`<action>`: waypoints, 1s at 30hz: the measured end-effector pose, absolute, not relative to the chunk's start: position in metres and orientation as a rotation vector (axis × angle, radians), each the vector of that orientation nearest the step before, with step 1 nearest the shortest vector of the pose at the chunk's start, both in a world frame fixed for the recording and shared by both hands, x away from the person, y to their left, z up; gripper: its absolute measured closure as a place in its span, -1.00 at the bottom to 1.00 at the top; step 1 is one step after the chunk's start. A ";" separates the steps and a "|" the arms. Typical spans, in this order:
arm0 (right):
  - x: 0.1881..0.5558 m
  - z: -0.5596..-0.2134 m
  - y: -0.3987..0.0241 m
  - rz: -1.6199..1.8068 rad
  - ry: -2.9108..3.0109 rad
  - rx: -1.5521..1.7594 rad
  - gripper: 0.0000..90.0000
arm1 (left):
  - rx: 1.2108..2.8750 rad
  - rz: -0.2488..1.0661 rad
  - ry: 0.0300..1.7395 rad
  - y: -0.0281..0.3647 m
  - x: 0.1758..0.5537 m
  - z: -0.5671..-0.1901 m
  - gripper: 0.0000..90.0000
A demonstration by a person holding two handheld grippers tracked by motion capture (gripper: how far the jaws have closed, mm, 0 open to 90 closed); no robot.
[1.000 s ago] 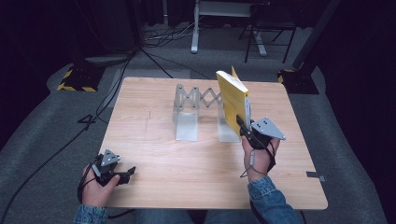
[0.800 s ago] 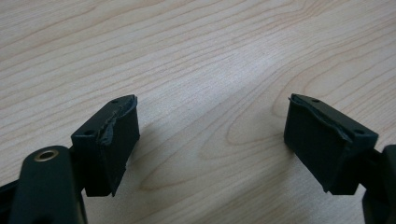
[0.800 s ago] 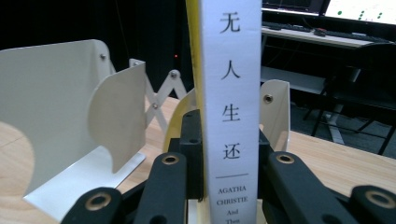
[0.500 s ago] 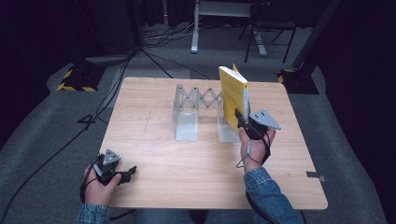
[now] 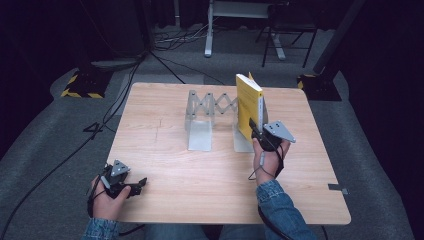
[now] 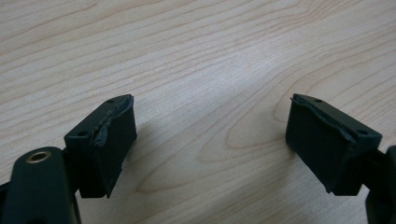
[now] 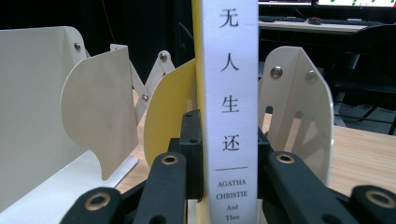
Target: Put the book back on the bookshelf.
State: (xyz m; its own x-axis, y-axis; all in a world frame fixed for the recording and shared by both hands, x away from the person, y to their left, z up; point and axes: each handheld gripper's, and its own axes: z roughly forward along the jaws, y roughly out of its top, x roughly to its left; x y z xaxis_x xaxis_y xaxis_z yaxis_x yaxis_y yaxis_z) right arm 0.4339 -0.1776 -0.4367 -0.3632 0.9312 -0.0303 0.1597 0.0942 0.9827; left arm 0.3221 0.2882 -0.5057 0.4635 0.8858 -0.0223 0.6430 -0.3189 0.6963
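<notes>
Since a second ago the right gripper [image 5: 256, 131] has carried the yellow book [image 5: 248, 102] upright into the rack [image 5: 210, 107] on the table [image 5: 200, 170] — jaws clamping its spine, release left. Left gripper [image 6: 210, 140] idle, jaws apart.

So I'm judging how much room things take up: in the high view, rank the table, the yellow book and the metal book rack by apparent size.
1. Table, by far.
2. Metal book rack.
3. Yellow book, though it stands edge-on, so these two are close.

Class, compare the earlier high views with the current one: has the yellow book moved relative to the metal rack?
Yes. The book, gripped by the right gripper, has shifted slightly left and stands more upright against the rack's right end plate than before.
</notes>
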 end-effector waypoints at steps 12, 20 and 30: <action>0.434 -0.455 -0.169 1.349 1.674 1.146 0.67 | 2.071 0.487 1.267 0.288 0.322 -0.506 -0.63; 0.437 -0.460 -0.155 1.283 1.803 1.145 0.58 | 2.072 0.487 1.266 0.288 0.322 -0.506 -0.63; 0.449 -0.471 -0.155 1.226 1.853 1.156 0.59 | 2.068 0.488 1.267 0.288 0.322 -0.506 -0.63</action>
